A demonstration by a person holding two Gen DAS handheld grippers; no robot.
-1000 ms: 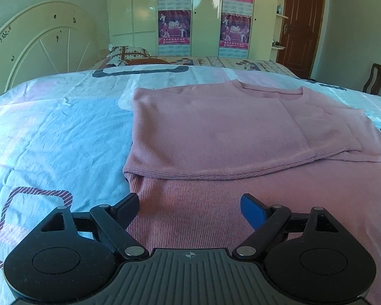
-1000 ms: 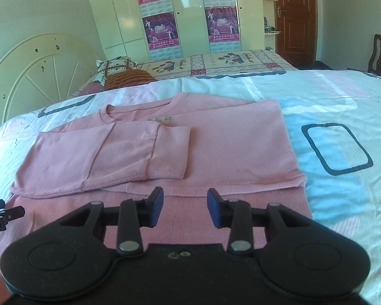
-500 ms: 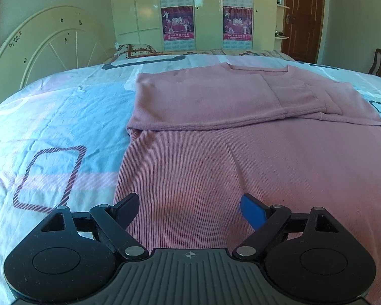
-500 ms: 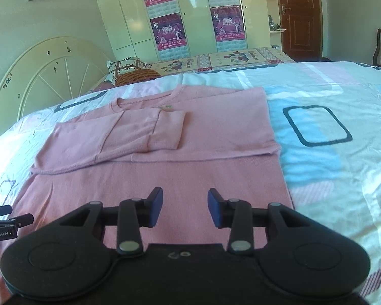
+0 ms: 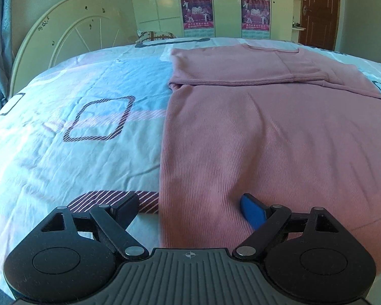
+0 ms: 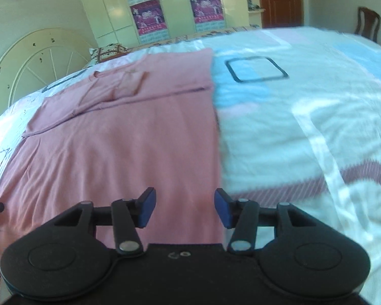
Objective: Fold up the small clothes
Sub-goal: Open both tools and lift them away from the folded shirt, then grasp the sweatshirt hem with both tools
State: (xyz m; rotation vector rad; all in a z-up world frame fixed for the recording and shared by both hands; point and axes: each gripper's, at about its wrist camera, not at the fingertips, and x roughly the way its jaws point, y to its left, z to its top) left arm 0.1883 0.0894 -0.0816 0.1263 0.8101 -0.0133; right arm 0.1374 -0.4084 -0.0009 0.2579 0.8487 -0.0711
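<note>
A pink knit sweater [image 5: 254,132] [image 6: 119,139] lies flat on the bed, its sleeves folded across the chest at the far end. My left gripper [image 5: 188,209] hangs wide open over the sweater's near left edge, one finger over the sheet and the blue-padded one over the knit. My right gripper [image 6: 185,207] hovers over the sweater's near right edge, its jaws opening with nothing pressed between the blue pads. Just the tip of the left gripper pokes in at the left edge of the right wrist view.
The bed sheet [image 5: 71,137] [image 6: 304,117] is pale blue and pink with striped squares. A white arched headboard [image 5: 71,40], a patterned pillow [image 5: 156,35], wardrobe doors with posters [image 5: 223,5], a brown door [image 6: 282,0] and a wooden chair [image 6: 368,23] stand beyond.
Both grippers have drawn back towards the sweater's near hem, the left shifting to its left edge and the right to its right edge. The right jaws have widened.
</note>
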